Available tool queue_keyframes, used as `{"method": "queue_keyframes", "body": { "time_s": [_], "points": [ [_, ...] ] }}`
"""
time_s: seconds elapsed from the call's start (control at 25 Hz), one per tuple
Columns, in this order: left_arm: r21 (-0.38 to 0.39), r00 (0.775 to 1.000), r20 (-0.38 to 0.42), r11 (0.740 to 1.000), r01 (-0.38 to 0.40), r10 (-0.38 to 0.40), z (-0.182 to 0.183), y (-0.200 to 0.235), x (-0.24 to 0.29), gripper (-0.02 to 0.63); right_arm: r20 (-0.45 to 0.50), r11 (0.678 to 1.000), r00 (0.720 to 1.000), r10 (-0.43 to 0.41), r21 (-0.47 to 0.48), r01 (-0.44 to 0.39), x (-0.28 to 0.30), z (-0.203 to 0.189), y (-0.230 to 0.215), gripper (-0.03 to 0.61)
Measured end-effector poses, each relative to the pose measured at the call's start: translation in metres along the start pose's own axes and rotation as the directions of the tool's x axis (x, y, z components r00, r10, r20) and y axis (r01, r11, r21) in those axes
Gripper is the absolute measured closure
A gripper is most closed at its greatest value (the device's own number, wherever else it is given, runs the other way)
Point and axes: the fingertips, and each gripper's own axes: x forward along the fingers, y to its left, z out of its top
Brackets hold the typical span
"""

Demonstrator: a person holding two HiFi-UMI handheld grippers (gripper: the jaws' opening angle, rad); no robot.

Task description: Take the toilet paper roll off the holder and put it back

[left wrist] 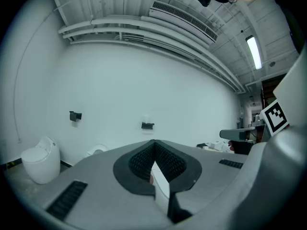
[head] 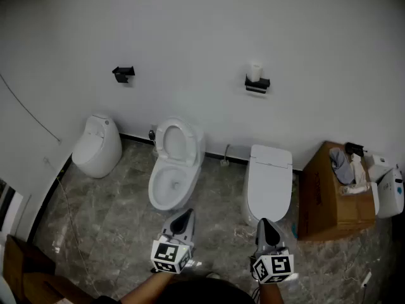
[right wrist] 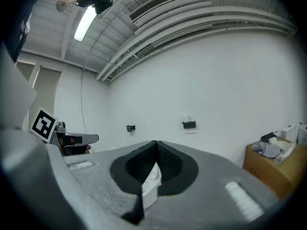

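The white toilet paper roll is standing upright on the black wall-mounted holder, high on the white wall above the closed white toilet — well apart from both grippers. The left gripper and right gripper are hovering over the grey marble floor, pointing toward the wall — each with its jaws pressed together, gripping nothing.

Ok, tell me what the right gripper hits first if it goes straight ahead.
Likely the bare white wall, between the empty holder and the holder with the toilet paper roll; depth is unclear.
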Motion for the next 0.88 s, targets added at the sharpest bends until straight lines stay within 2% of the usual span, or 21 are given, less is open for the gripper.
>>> {"method": "queue_keyframes", "body": {
  "time_s": [0.32,0.48,0.72,0.88],
  "points": [
    [0.028,1.000,-0.003,1.000,0.013,-0.013,0.002,-0.018,0.002,0.602,0.021,1.000,1.000,-0.007,-0.017,0.007,-0.014,-0.002,-0.007,0.580],
    [0.031,1.000,-0.011,0.999,0.024,-0.024,0.001,-0.019,0.011,0.601,0.005,1.000,1.000,-0.006,0.010,0.006,-0.007,-0.012,-0.010,0.580],
    [0.022,0.998,-0.003,0.998,0.066,-0.066,0.004,-0.014,0.056,0.602,0.004,1.000,1.000,-0.008,0.018,0.008,0.021,-0.013,-0.023,0.580],
    [0.008,0.996,-0.002,0.996,0.091,-0.091,0.004,0.005,0.100,0.601,-0.003,1.000,1.000,0.001,0.008,-0.001,0.062,-0.014,-0.030,0.580]
  ]
}}
